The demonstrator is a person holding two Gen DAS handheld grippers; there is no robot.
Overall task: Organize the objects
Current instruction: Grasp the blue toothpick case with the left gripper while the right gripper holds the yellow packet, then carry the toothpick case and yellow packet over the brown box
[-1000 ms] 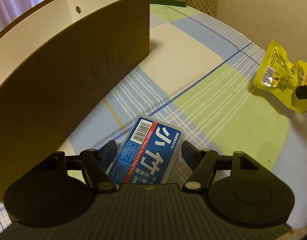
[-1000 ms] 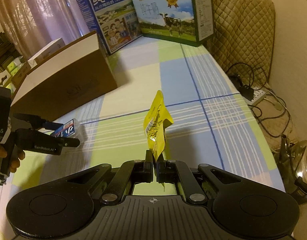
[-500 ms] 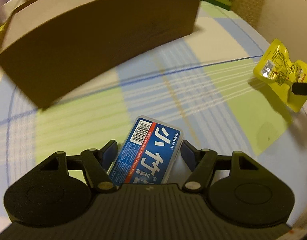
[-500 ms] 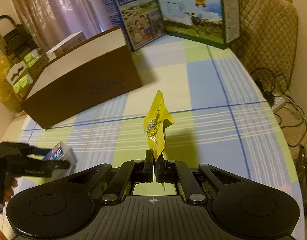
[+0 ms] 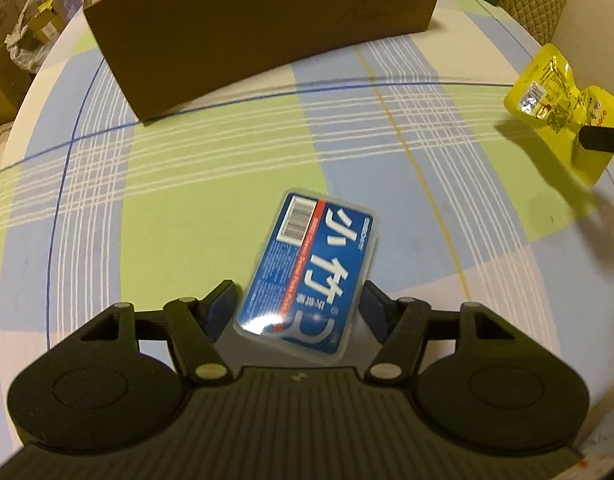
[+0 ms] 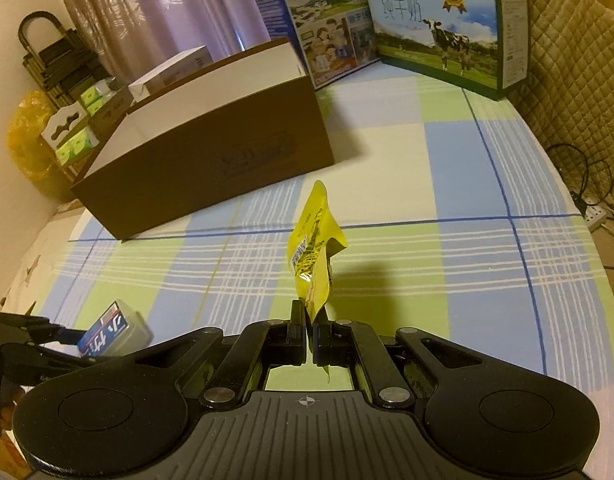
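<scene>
Pinching a yellow packet (image 6: pixel 313 258), right tongs (image 6: pixel 309 340) (closed tight).

Home room, checked tablecloth (image 6: pixel 447 184), milk cartons (image 6: pixel 439 24), curtains (image 6: pixel 167 4), quilted chair (image 6: pixel 579 60)

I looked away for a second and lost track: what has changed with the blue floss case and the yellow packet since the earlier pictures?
The left claw has pulled back from the brown box, and the blue floss case now sits farther forward and tilted between its fingers, possibly slipping; whether it is gripped is unclear. The right claw has also drawn back and stays shut on the yellow packet. The box has not moved on the checked cloth.
</scene>
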